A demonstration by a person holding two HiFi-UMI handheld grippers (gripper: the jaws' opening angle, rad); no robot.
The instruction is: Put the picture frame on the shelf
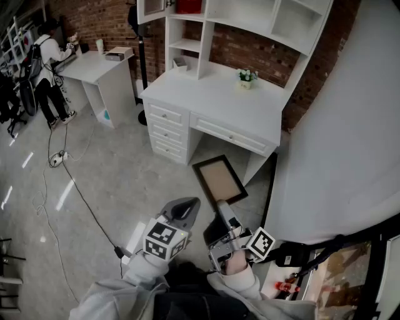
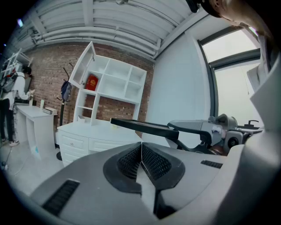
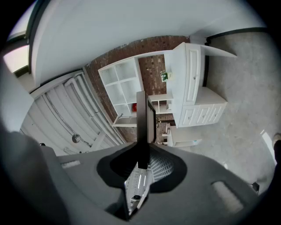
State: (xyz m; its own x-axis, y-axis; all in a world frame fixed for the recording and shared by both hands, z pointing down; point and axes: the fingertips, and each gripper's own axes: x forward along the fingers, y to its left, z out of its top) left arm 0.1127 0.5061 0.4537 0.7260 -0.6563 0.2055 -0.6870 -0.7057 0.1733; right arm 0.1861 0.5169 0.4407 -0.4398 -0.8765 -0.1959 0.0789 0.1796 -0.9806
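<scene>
A dark picture frame [image 1: 219, 179] with a tan panel hangs in the air in front of the white desk. My right gripper [image 1: 222, 208] is shut on its near edge. In the right gripper view the frame [image 3: 145, 118] runs edge-on up from between the jaws. My left gripper [image 1: 185, 210] floats just left of it, shut with nothing in it; in the left gripper view its pads [image 2: 141, 158] touch, and the frame [image 2: 140, 127] crosses behind them. The white shelf unit [image 1: 250, 19] with open cubbies stands on the desk [image 1: 212, 100].
A small potted plant [image 1: 247, 76] stands on the desktop. A white wall [image 1: 337, 150] rises close on the right. A second white desk [image 1: 100, 69] with a person [image 1: 45, 69] beside it is at far left. A black cable [image 1: 75, 187] trails across the grey floor.
</scene>
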